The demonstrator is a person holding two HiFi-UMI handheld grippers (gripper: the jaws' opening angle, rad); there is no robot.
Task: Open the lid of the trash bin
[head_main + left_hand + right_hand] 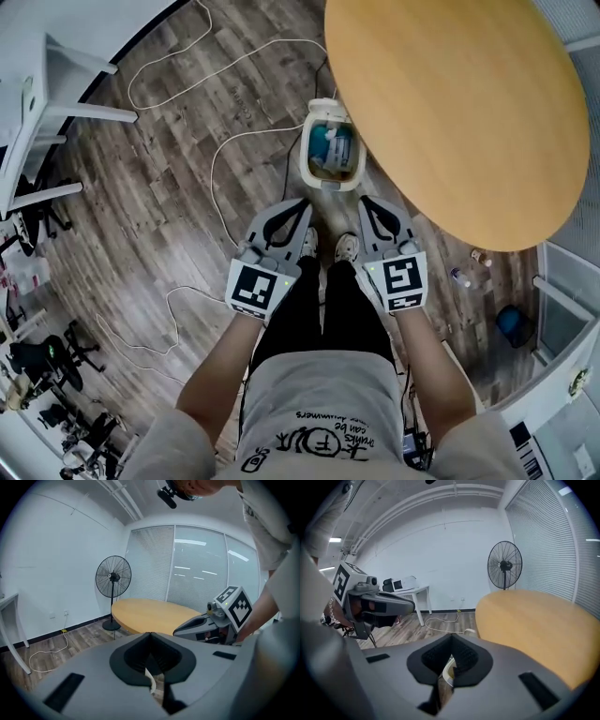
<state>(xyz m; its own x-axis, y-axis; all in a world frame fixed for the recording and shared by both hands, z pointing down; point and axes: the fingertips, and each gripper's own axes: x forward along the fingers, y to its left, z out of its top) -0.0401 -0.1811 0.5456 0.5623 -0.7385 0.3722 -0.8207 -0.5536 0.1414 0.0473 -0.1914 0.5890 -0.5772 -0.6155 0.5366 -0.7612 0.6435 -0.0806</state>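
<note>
Head view looks straight down on the person's legs and shoes, standing on a wood floor. Just ahead of the toes is the bin, cream-rimmed, with its far right side tucked under the edge of the round table. From above its mouth looks uncovered, with blue and pale stuff inside. A cream piece sits at its far rim; whether that is the lid I cannot tell.

Both grippers are held low over the shoes, pointing toward the bin but apart from it. The left gripper and right gripper lie side by side, each with its marker cube nearest the person. A white cable loops over the floor to the bin's left.

In the left gripper view the left gripper has its fingers together at the tips, holding nothing; a bit of the bin's rim shows through the gap behind them. The right gripper is just beside it, with the table and a fan beyond.

In the right gripper view the right gripper is likewise closed and empty, with the bin rim seen below its tips, the left gripper to one side, the table on the other, and the fan by the wall.
</note>
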